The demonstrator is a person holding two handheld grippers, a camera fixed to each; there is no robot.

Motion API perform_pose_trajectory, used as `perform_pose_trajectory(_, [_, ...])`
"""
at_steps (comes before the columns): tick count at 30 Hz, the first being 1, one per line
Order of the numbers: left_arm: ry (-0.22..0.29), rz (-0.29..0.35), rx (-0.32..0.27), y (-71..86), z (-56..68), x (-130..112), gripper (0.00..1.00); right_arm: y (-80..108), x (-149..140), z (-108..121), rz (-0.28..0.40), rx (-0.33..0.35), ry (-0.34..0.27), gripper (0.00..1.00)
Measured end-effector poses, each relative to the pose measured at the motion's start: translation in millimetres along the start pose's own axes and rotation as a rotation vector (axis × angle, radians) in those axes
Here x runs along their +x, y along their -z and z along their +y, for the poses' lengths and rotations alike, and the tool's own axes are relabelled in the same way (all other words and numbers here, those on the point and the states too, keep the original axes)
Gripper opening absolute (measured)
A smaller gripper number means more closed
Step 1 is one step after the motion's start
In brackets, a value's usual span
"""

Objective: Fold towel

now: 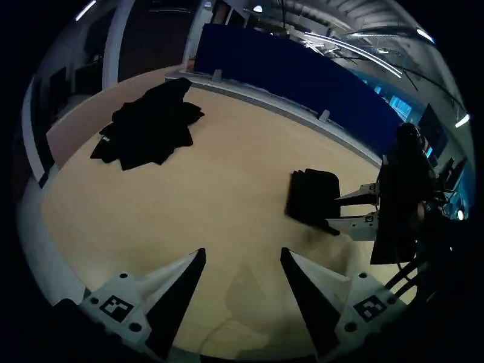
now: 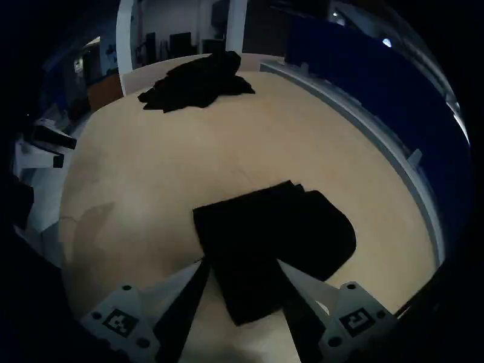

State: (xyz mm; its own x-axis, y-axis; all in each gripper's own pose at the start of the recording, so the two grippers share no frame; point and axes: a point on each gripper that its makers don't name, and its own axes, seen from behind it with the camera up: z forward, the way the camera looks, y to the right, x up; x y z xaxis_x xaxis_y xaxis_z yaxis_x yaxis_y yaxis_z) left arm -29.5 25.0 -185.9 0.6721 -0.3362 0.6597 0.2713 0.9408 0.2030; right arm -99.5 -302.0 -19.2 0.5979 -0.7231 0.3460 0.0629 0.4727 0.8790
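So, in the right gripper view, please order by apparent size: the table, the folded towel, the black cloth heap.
1. table
2. folded towel
3. black cloth heap
The heap is farther away; real size unsure.

The near end of the folded towel runs under the fingers of my right tongs, so I cannot tell whether they touch it. At the far corner of the desk the dark pile is too black to count its pieces or folds.
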Motion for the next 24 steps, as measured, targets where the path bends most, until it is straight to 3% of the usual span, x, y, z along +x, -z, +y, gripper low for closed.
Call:
perform_pose_trajectory(9, [-0.006,-0.006,-0.004,-0.8,1.5,-2,0.92,19.3,-33,5,-0.019,-0.036,-0.077,0.76])
perform_pose_trajectory(18, [-0.014,-0.005,-0.013,-1.4,7.1,-2,0.92,23.0,-49,3,-0.034,-0.048,-0.109,0.75])
perform_pose_trajectory(24, [-0.008,-0.003,-0.011,0.9,7.3,-4,0.92,16.8,-58,1,-0.042,-0.056,-0.141,0.57])
